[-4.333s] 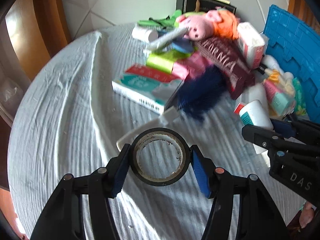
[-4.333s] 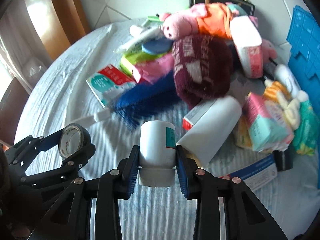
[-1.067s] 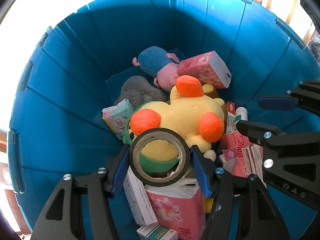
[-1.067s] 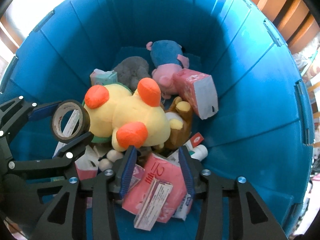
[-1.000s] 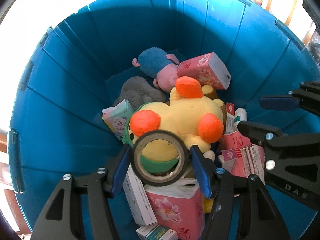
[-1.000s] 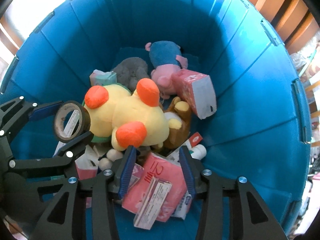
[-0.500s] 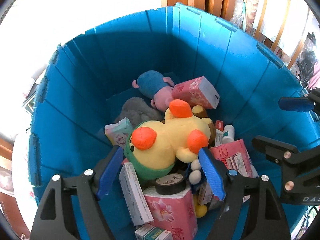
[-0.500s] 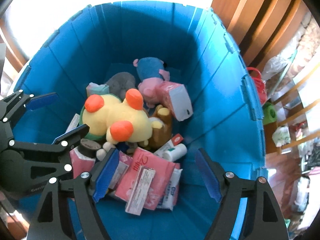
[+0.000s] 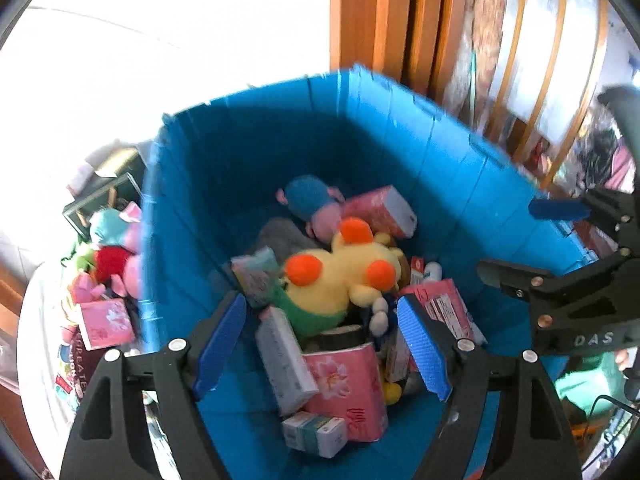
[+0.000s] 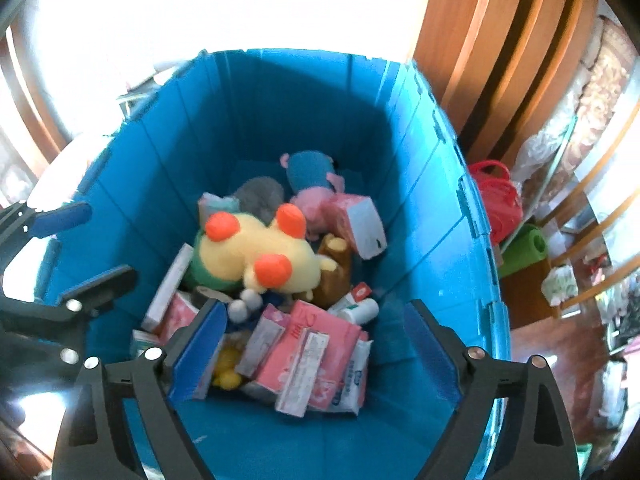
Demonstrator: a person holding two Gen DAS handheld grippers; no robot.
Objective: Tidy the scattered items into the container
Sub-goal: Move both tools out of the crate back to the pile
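Note:
Both grippers hang over the blue crate [image 9: 452,184], also in the right wrist view [image 10: 432,184]. My left gripper [image 9: 322,344] is open and empty. My right gripper [image 10: 316,354] is open and empty. The black tape roll [image 9: 340,338] lies in the crate on a pink tissue pack [image 9: 348,388], beside the yellow plush [image 9: 344,276]. The white bottle [image 10: 362,312] lies in the crate next to pink packs [image 10: 316,354]. The right gripper shows at the right of the left wrist view [image 9: 560,248].
Left of the crate, on the white cloth, lie plush toys [image 9: 112,256], a pink tissue pack [image 9: 106,322] and a dark frame [image 9: 100,196]. Wooden posts [image 9: 376,20] stand behind. Right of the crate are a red bag [image 10: 496,196] and a green roll [image 10: 524,248].
Both grippers carried their items from the table to the crate. The left let go of the tape roll, the right of the white bottle. Both opened wide and pulled up and back.

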